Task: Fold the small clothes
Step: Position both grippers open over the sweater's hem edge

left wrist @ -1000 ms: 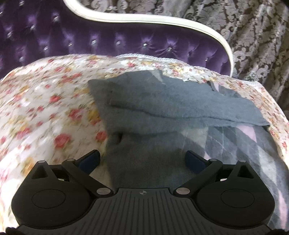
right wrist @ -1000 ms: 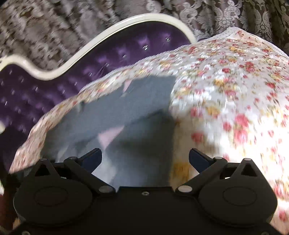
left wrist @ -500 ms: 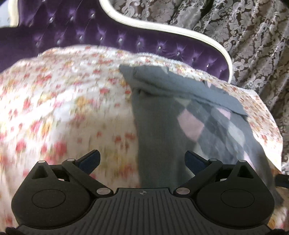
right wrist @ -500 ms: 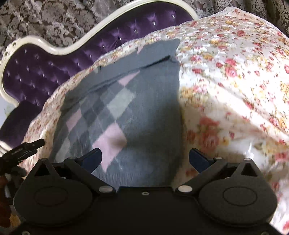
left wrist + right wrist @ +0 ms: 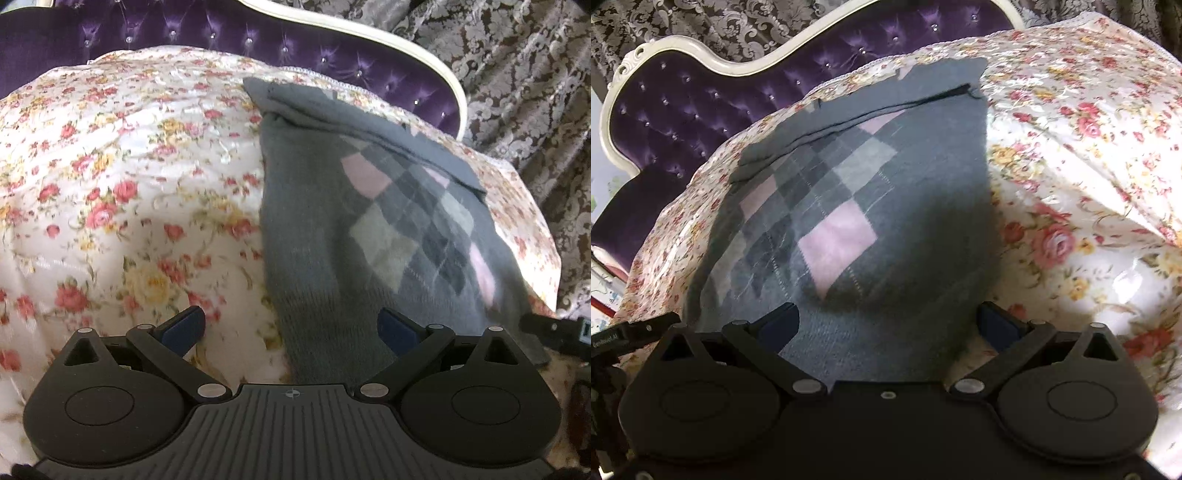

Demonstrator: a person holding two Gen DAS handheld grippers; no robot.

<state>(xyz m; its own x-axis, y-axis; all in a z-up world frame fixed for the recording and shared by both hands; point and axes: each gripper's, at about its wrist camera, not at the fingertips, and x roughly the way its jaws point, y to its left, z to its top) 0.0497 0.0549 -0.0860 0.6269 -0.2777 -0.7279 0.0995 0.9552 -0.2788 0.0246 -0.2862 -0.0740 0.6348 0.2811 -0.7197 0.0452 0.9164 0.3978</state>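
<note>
Grey argyle sweater (image 5: 332, 229) lies flat on the floral bedspread (image 5: 129, 166). Left tool (image 5: 291, 328) and right tool (image 5: 886, 325) both spread wide, holding nothing.

A sweater (image 5: 317, 236) lies flat on a bedspread (image 5: 122, 192), which covers a sofa (image 5: 207, 33). Ahead of the left gripper (image 5: 291, 326), the sweater runs forward and to the right; the left finger sits over bare bedspread, the right finger over the sweater's near end. The far end of the sweater has a folded band (image 5: 369, 125) lying across it, just short of the sofa back. Beyond the sofa hangs a curtain (image 5: 524, 74). Ahead of the right gripper (image 5: 886, 323), the sweater (image 5: 916, 206) fills the space between the fingers, with open bedspread (image 5: 1082, 166) to the right and the sofa back (image 5: 701, 99) behind and to the left.
</note>
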